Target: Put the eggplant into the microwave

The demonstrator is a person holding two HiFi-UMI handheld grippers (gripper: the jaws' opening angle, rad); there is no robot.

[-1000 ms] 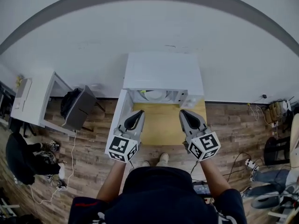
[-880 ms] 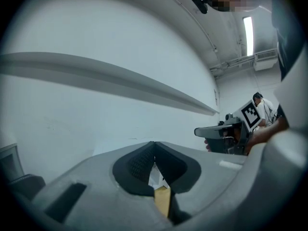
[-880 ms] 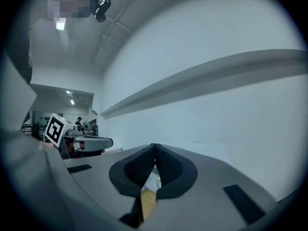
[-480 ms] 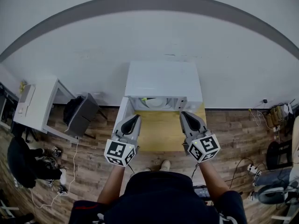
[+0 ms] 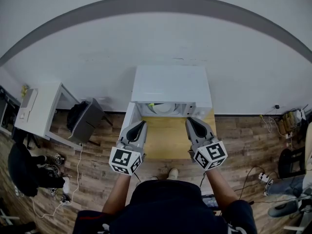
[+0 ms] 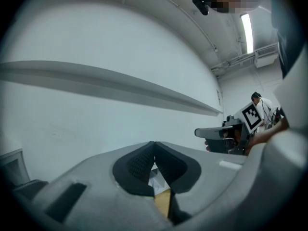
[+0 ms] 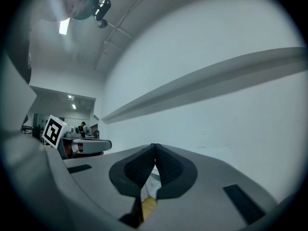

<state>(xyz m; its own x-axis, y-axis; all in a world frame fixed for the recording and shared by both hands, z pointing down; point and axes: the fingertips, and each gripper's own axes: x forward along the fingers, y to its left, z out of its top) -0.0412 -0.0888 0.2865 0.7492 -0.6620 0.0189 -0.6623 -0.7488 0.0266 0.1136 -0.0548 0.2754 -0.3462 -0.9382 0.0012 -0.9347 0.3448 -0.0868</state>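
A white microwave (image 5: 171, 86) stands at the back of a wooden table (image 5: 168, 136), its door (image 5: 126, 122) swung open to the left. Inside the cavity I see the pale turntable (image 5: 164, 108) and a small green bit (image 5: 151, 105) at its left; I cannot make out an eggplant. My left gripper (image 5: 141, 125) and right gripper (image 5: 190, 121) hover side by side over the table in front of the opening, both shut with nothing between the pads. The same shows in the left gripper view (image 6: 154, 145) and the right gripper view (image 7: 154, 148).
A white wall with a grey stripe rises behind the microwave. To the left on the wooden floor stand a white desk (image 5: 36, 112) and a dark bin (image 5: 84, 119). Cables and bags lie on the floor at both sides.
Both grippers stay shut and have hardly moved. The head view has shifted a little, so the microwave sits slightly lower in the picture.
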